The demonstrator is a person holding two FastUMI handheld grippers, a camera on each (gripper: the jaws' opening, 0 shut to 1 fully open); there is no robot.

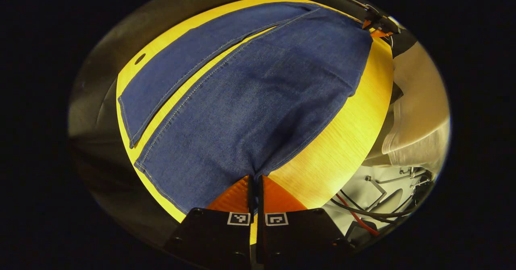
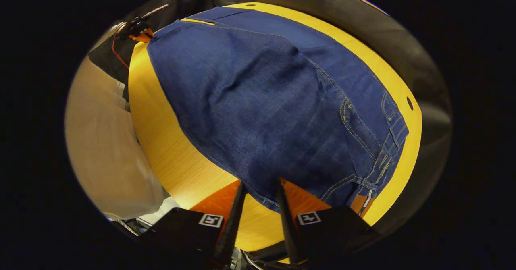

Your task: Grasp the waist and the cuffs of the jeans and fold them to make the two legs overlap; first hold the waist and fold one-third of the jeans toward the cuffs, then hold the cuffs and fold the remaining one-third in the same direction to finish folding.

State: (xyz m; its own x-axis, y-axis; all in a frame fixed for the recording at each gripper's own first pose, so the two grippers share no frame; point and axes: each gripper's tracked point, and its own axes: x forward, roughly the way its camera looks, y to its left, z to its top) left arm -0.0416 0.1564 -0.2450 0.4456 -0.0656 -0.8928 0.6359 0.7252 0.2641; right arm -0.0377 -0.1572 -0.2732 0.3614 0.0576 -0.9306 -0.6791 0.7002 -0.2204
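Left gripper [image 1: 255, 177] sits bottom centre of the left gripper view, fingers nearly together and pinched on the near edge of the jeans [image 1: 250, 104], close to the cuff of the nearer leg. Denim fans up from the pinch point toward the upper right of the frame. The second leg [image 1: 193, 60] lies apart in the upper left, with a thin strip of yellow table [image 1: 346, 141] showing between the two legs. Cuff hems line up near the table's left edge, lower left of frame. Bare tabletop lies right of the pinch, a broad wedge of free surface. The other gripper [image 1: 373, 22] is at the far upper right, touching the far corner of the denim. A person's pale sleeve [image 1: 415, 100] fills the right side; cables and metal frame sit lower right.

Right gripper [image 2: 260, 189] sits bottom centre of the right gripper view, fingers parted a moderate way with the waist edge of the jeans [image 2: 274, 100] lying between them; cannot tell whether both fingers press on the cloth. The waistband with belt loops [image 2: 389, 141] runs down the right side, close to the table's right rim. Open yellow table [image 2: 169, 157] lies to the left of the denim. The other gripper [image 2: 137, 30] shows upper left at the far corner of the jeans. Pale sleeve [image 2: 105, 141] on the left.
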